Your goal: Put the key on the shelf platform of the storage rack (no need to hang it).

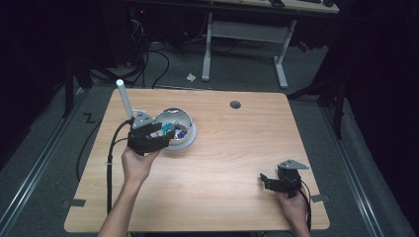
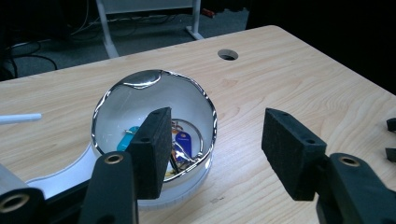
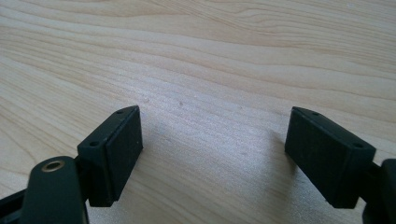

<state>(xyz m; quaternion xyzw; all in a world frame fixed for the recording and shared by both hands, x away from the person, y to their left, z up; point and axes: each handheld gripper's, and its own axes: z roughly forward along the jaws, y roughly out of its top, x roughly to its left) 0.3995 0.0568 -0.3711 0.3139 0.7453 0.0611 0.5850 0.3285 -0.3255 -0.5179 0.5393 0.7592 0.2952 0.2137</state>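
Note:
A shiny round bowl (image 1: 177, 121) (image 2: 154, 100) with a white inside sits on a white base (image 2: 63, 176) at the table's left middle. It holds keys with a dark blue tag (image 2: 182, 140) and a light blue tag (image 2: 127, 138). My left gripper (image 1: 167, 137) (image 2: 219, 154) is open at the bowl's near side. One pad (image 2: 152, 149) overlaps the near rim and the other pad (image 2: 292, 158) hangs over bare wood beside it. My right gripper (image 1: 263, 180) (image 3: 215, 154) is open and empty, low over bare wood near the front right.
A white rod (image 1: 124, 97) (image 2: 18, 118) stands up just left of the bowl. A round cable hole (image 1: 235, 104) (image 2: 228, 54) is in the wooden table (image 1: 222, 158) toward its far edge. A desk frame and cables lie on the floor beyond.

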